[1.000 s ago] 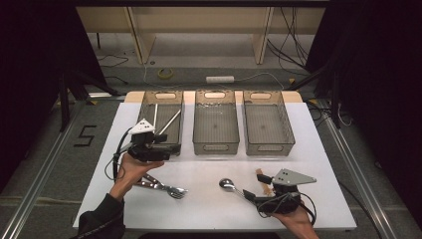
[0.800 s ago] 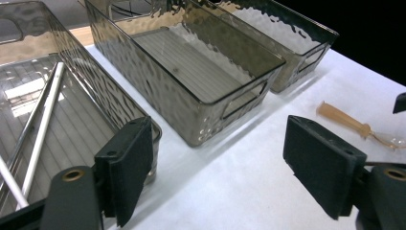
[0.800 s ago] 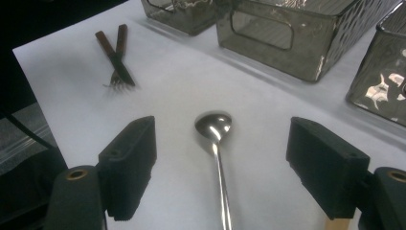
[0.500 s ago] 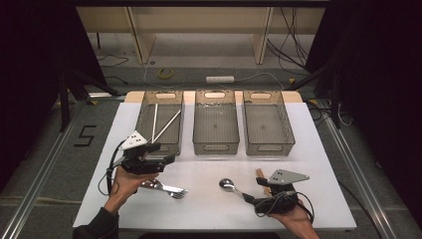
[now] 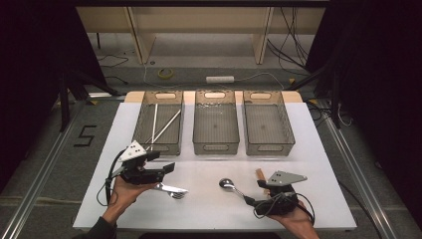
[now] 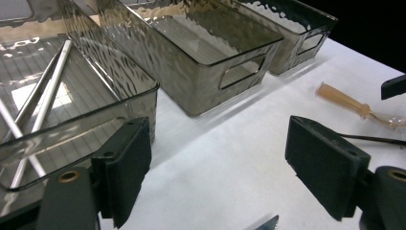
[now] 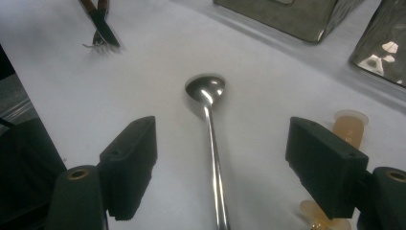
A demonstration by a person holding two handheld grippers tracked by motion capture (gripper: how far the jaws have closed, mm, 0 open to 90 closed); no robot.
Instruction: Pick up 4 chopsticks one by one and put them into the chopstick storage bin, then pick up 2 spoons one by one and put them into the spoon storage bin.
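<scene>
Left bin holds metal rods.

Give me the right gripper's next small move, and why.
Probably lower the right gripper and close its fingers on the shiny metal spoon's handle: the black fingers stand open on either side of the handle, which lies free on the white table.

The white bench carries three clear bins in a row along its far edge. Nearer the front edge lie a fork, a spoon and a tan-handled utensil.
</scene>
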